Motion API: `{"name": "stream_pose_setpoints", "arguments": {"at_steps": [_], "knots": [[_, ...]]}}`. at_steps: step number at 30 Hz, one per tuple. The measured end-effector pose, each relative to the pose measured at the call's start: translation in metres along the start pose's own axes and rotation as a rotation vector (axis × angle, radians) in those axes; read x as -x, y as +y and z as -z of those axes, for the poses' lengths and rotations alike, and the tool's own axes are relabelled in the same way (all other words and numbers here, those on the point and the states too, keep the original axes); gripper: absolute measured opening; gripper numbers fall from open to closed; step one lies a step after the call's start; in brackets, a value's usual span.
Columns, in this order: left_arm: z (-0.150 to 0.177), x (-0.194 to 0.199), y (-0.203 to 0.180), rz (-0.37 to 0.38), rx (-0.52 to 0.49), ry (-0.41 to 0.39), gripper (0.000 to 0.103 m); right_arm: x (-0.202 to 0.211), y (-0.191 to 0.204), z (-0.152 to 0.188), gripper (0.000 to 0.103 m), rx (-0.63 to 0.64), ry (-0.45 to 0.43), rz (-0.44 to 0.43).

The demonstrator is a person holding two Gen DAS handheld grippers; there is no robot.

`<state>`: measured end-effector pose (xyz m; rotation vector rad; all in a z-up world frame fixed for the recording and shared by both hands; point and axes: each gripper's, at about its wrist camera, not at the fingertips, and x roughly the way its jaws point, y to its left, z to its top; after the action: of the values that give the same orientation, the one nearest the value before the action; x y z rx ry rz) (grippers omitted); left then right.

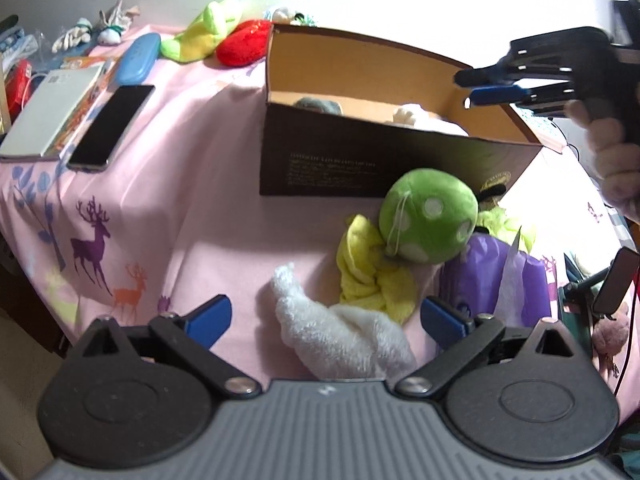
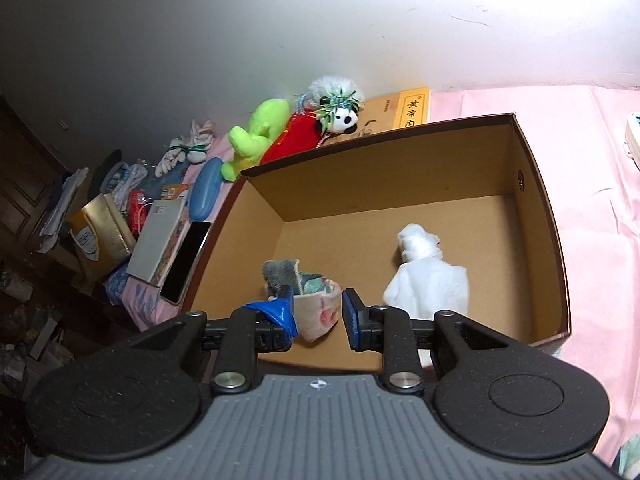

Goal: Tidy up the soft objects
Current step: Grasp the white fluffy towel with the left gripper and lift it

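Left wrist view first: my left gripper stands spread wide over the white fluffy cloth, which lies between the pads on the pink bedspread, nothing clamped yet. Just beyond it lie the yellow cloth, the green spotted plush and a purple bag, all bunched against the near wall of the cardboard box.

From the right wrist view, my right gripper hangs above the box's near edge with a narrow gap and nothing between its pads. On the box floor sit a patterned pouch near the near left corner and a white plush toward the right.

I judge the job early: two things boxed, the near pile waiting, and more plush toys, a lime one and a red one, along the far edge.
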<state>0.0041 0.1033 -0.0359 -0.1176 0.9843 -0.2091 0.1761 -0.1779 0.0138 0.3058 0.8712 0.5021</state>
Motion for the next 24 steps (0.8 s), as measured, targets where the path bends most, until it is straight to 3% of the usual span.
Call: {"name": "stream_pose_setpoints", "arguments": {"at_steps": [6, 10, 16, 24], "knots": [[0.013, -0.004, 0.008, 0.041, 0.034, 0.045, 0.102, 0.042, 0.019, 0.051, 0.009, 0.092, -0.056, 0.007], [0.026, -0.01, 0.004, 0.067, 0.024, 0.082, 0.102, 0.062, 0.021, 0.089, 0.009, 0.128, -0.094, 0.081], [0.033, -0.023, -0.008, 0.059, 0.012, 0.121, 0.102, 0.076, 0.017, 0.125, 0.009, 0.066, -0.102, 0.131], [0.034, -0.043, -0.025, -0.001, -0.026, 0.158, 0.101, 0.091, 0.011, 0.149, 0.009, 0.011, -0.134, 0.165]]}}
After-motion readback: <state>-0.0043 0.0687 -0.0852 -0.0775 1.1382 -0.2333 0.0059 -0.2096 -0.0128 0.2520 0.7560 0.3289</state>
